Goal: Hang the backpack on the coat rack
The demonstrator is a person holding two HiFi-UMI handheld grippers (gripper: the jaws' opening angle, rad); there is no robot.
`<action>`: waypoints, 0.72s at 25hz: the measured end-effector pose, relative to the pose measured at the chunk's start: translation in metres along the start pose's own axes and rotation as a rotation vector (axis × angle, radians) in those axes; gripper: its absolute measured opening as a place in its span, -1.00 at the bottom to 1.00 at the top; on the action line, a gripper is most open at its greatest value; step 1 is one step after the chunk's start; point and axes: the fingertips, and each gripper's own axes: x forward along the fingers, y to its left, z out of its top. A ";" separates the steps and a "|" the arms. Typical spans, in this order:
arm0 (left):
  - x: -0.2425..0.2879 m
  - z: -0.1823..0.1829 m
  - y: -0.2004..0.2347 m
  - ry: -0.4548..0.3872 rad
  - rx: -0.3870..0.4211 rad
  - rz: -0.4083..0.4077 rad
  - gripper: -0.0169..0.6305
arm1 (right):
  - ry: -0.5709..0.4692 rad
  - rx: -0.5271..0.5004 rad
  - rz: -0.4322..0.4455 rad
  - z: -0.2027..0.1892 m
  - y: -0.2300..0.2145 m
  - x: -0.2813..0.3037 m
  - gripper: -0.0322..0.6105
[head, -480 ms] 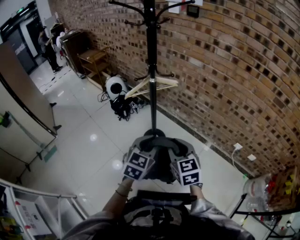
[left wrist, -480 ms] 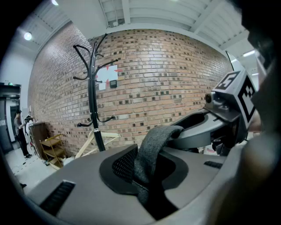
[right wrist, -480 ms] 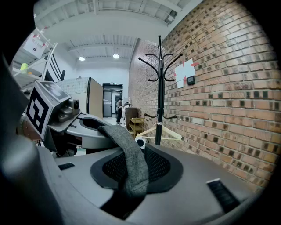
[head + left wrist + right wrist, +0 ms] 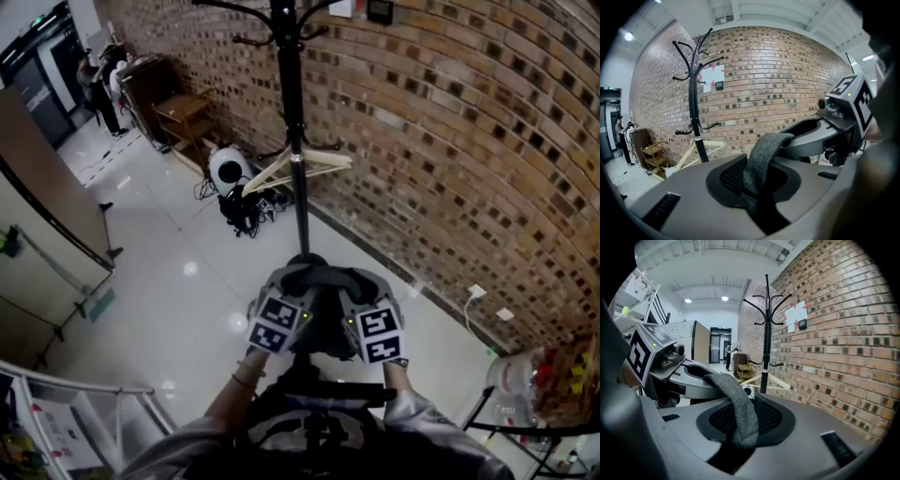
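Closest in, the backpack (image 4: 311, 424) hung dark against the person's front, below both tools. One grey strap (image 4: 736, 399) arched between them. The left gripper (image 4: 754, 201) had its jaws pinched down on one end of that loop, and the right gripper (image 4: 736, 441) was clamped on the other end in the same way. Neither had any gap to spare. They rode side by side and level, so I judged neither to be nearer the target.

Ahead stood the coat rack (image 4: 292, 141), well apart from the grippers and a touch to the left of their midline. Its pole was upright. A crown of hooks sat at the top, high above the strap, and two lower hooks showed partway down. The carry therefore had to go forward and up.

The count was one backpack, one strap, two grippers and one rack. One wooden hanger (image 4: 305, 167) hung on the pole, with the brick wall (image 4: 450, 141) just behind.
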 end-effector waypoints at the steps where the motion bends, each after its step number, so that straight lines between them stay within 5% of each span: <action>1: 0.005 0.001 0.002 0.001 -0.002 -0.003 -0.72 | -0.001 -0.001 -0.002 0.001 -0.004 0.004 -0.56; 18: 0.124 0.036 0.064 -0.022 0.018 -0.088 -0.71 | 0.020 0.017 -0.085 0.026 -0.099 0.096 -0.56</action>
